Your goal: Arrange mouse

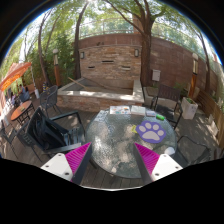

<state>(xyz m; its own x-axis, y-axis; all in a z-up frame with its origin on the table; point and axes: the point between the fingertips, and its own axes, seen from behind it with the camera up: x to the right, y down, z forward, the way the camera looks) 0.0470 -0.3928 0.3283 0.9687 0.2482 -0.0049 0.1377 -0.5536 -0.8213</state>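
Note:
A round glass-topped table [104,128] stands just ahead of my fingers. On its right part lies a purple paw-print mouse pad [151,129]. A small dark thing [153,117] sits at the pad's far edge; I cannot tell if it is the mouse. A small white thing [168,151] lies at the table's near right rim. My gripper [112,152] is open and empty, its magenta pads [76,158] spread apart above the table's near edge, left of the mouse pad.
Small boxes [122,110] sit at the table's far side. Black metal chairs stand to the left [52,126] and right [166,101] of the table. A raised stone bed [95,95], a brick wall [120,55] and a tree trunk [147,40] stand beyond.

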